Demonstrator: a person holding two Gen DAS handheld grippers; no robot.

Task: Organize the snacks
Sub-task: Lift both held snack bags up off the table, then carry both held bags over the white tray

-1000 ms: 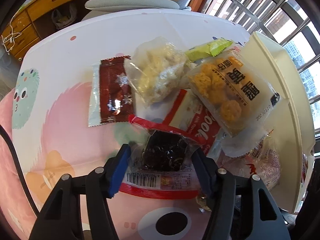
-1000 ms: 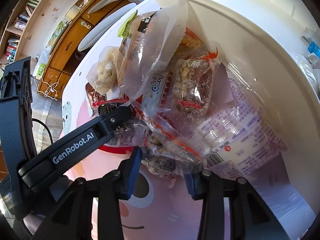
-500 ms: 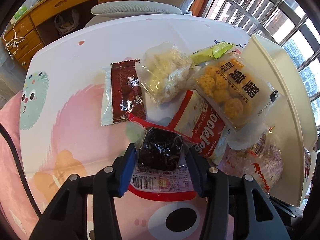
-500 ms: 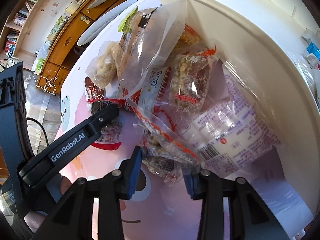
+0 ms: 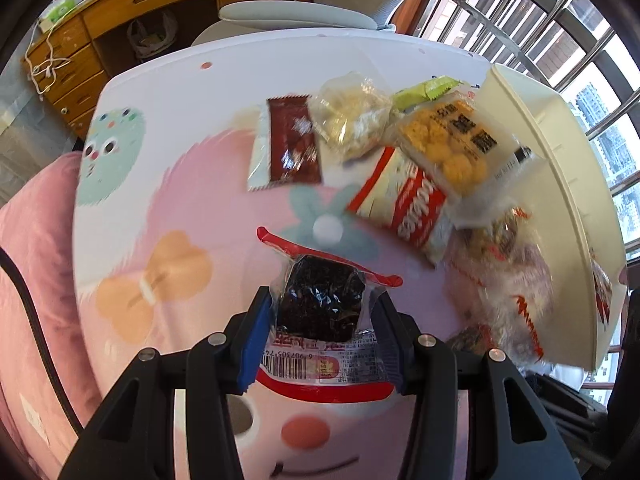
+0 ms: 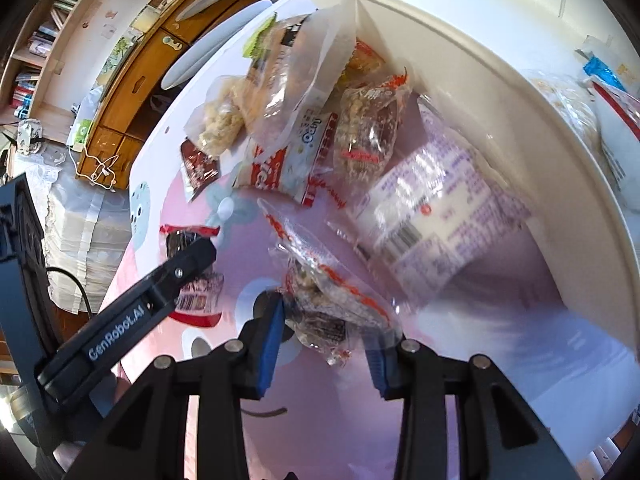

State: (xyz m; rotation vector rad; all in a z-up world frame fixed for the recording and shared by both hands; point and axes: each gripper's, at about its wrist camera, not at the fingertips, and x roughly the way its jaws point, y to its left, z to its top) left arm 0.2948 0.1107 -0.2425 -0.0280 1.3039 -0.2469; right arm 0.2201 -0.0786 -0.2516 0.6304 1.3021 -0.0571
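**Both grippers loaded, bin sits off to the right**

So the dark snack pack (image 5: pixel 320 304), the one with the red trim and a barcode label, is pinched between the blue pads of my left gripper (image 5: pixel 318 332). The pads press in on both sides of the black block inside, so that's a firm hold at a partly closed width. Its long axis runs straight out along the fingers, red top edge pointing away from me, barcode end tucked back between the fingers.

My right gripper (image 6: pixel 326 334) has a clear crinkly pack with red print (image 6: pixel 324 304), squeezed at its near end, the rest trailing up and left.

What matters for the next move, I reckon: the white bin (image 5: pixel 560 168) lies to the right of the left gripper, past the right one, which is right next to the bin wall (image 6: pixel 520 128). So the right hand is the nearer one and should probably drop first.

The leftover pile (dark red sachet (image 5: pixel 292 148), pale crumbly bag (image 5: pixel 352 120), golden ball pack (image 5: pixel 452 148), red and white cookie pack (image 5: pixel 408 208)) lies on the tabletop (image 5: pixel 168 184) ahead, leaning against the bin.
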